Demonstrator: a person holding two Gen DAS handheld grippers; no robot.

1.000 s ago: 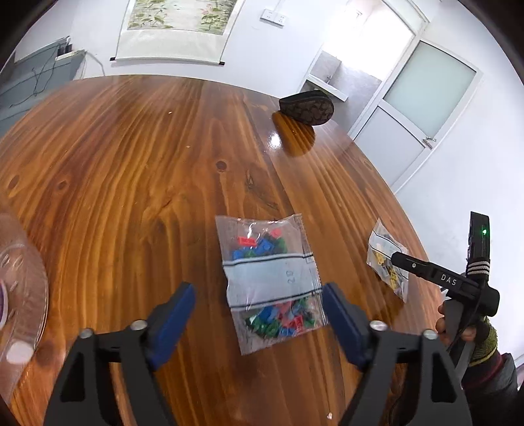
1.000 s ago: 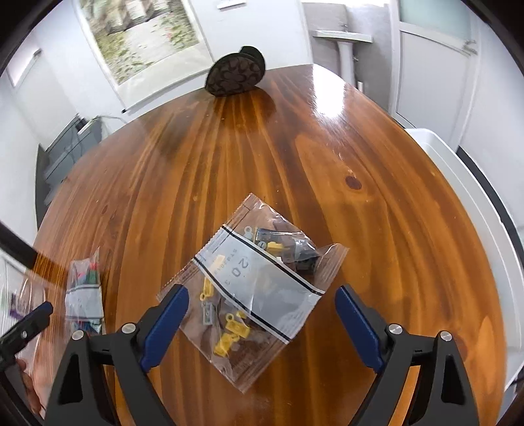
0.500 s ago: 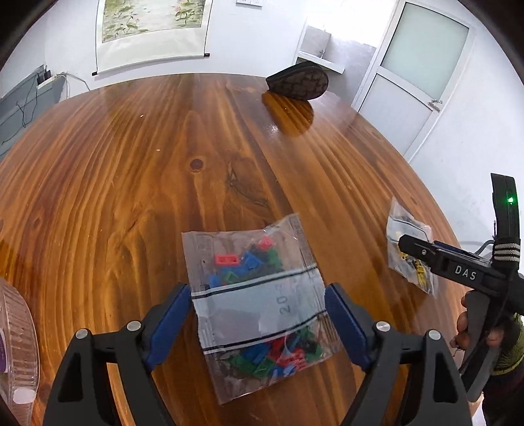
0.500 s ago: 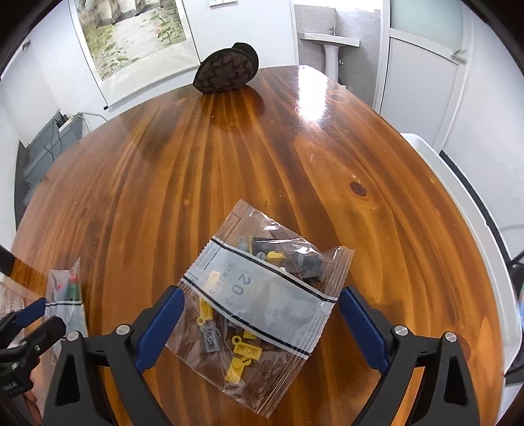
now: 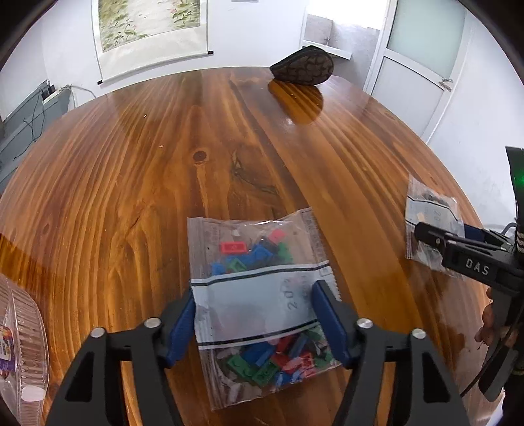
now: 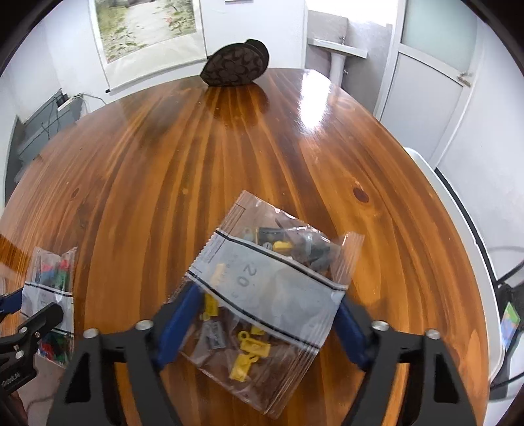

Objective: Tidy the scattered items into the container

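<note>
A glossy, strongly grained wooden table fills both views, white walls behind it. A hanging scroll painting sits at the top left of the frame, a frosted-glass door at the upper right, a washbasin at top right in the right wrist view. One patterned brown pouch rests at the table's far edge.

Two clear bags of toy bricks lie flat on the wood. The left gripper brackets the bag of red, blue and green bricks at lower centre, blue pads touching both its sides, closed on it. The right gripper likewise pinches the bag of yellow and grey pieces at lower centre. One clear plastic container peeks in at the lower left edge of the left view.
</note>
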